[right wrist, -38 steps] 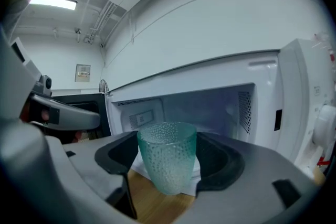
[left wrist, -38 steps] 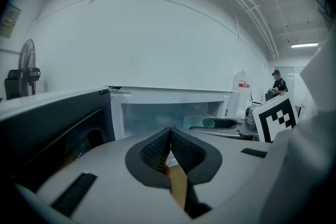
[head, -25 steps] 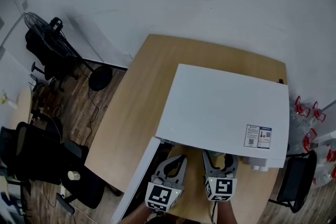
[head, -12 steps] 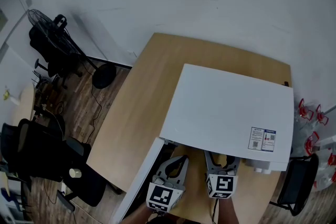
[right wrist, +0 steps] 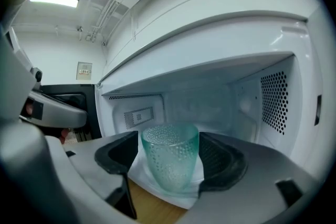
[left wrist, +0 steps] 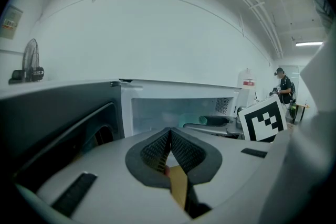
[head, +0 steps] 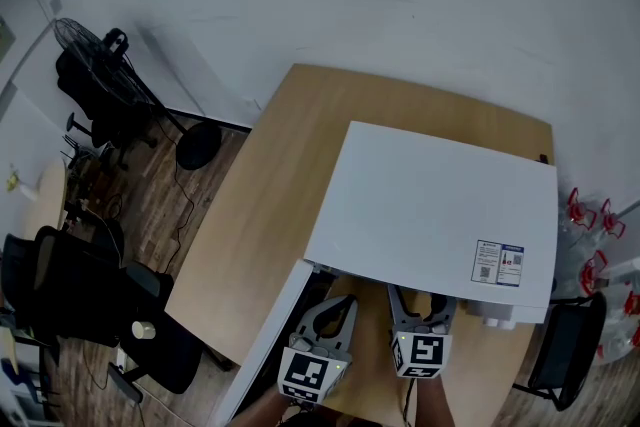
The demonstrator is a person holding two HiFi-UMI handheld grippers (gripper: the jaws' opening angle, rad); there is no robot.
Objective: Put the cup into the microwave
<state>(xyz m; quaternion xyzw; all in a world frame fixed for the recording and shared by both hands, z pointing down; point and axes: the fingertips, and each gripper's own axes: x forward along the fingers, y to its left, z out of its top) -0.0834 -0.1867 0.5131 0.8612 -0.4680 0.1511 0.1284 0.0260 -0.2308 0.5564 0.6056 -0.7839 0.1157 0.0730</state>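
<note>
A white microwave [head: 430,205] stands on a wooden table [head: 280,165], its door [head: 268,335] swung open to the left. My right gripper [head: 420,307] is at the mouth of the oven, shut on a green dimpled glass cup [right wrist: 170,157] that stands upright between its pads, with the white cavity [right wrist: 231,97] just ahead. The left gripper view shows the cup [left wrist: 202,120] lying sideways at the oven opening. My left gripper [head: 335,310] hovers beside the right one, by the open door [left wrist: 58,118]. Its pads meet at the tips and hold nothing.
Black office chairs [head: 70,295] and a floor fan [head: 90,55] stand on the wooden floor left of the table. Red-capped bottles [head: 590,215] sit at the right. The open door blocks the near left corner. A person [left wrist: 284,86] stands far off.
The head view shifted slightly a second ago. Both grippers stay in front of the open microwave, the right one still on the cup.
</note>
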